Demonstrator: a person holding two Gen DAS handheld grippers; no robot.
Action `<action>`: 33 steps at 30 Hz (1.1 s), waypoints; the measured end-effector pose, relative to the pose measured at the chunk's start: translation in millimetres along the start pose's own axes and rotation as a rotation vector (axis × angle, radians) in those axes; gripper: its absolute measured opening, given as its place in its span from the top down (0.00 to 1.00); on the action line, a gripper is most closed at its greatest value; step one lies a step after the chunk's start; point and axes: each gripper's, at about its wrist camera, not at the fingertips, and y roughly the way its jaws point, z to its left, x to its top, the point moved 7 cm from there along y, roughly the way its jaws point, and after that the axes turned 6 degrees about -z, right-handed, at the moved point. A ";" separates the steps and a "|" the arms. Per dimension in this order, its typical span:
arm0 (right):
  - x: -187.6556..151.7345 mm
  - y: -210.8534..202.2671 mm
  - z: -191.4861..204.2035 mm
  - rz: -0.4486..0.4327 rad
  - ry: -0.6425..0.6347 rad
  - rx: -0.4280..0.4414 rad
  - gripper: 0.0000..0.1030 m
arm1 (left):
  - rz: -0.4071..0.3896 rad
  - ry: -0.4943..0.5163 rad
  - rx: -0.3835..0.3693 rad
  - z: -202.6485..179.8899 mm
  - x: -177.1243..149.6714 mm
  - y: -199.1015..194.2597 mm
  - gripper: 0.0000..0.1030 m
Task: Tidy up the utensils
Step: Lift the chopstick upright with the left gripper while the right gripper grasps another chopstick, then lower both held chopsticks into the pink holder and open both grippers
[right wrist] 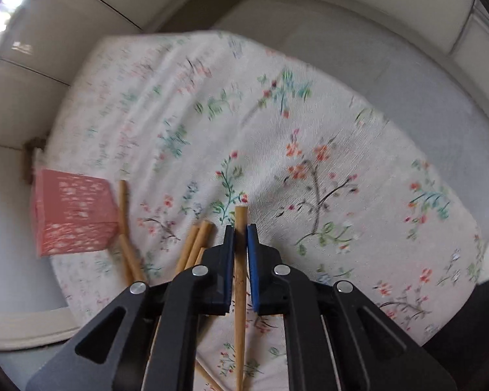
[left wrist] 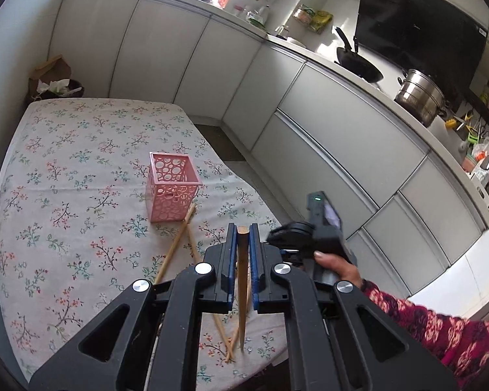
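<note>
A pink perforated holder (left wrist: pixel 172 190) stands upright on the floral tablecloth (left wrist: pixel 65 163); it also shows at the left in the right wrist view (right wrist: pixel 73 211). My left gripper (left wrist: pixel 243 233) is shut on a wooden chopstick (left wrist: pixel 242 293), held above the table, nearer than the holder. My right gripper (right wrist: pixel 241 233) is shut on another wooden chopstick (right wrist: pixel 239 293); its body shows in the left wrist view (left wrist: pixel 319 228), right of my left gripper. Several loose chopsticks (left wrist: pixel 176 244) lie crossed on the cloth beside the holder, also in the right wrist view (right wrist: pixel 192 247).
White kitchen cabinets (left wrist: pixel 342 123) run along the far and right sides, close to the table edge. A wok (left wrist: pixel 358 63) and a steel pot (left wrist: pixel 420 94) sit on the counter. A bin with a paper bag (left wrist: pixel 53 81) stands beyond the table's far left corner.
</note>
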 end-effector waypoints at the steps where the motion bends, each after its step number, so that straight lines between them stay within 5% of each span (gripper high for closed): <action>1: 1.6 -10.7 0.2 -0.028 -0.021 0.026 0.92 | -0.007 -0.002 0.006 -3.3 1.1 -1.6 0.94; 15: -2.7 -183.9 22.8 -0.562 -0.432 0.210 0.92 | -0.107 0.009 0.083 -39.0 36.3 -7.7 0.94; 26: 33.3 -258.3 56.6 -0.678 -0.424 0.377 0.92 | -0.223 0.015 0.178 -39.3 113.7 4.9 0.94; 33: 61.6 -271.7 87.3 -0.730 -0.418 0.419 0.92 | -0.336 0.027 0.248 -32.6 168.6 0.4 0.94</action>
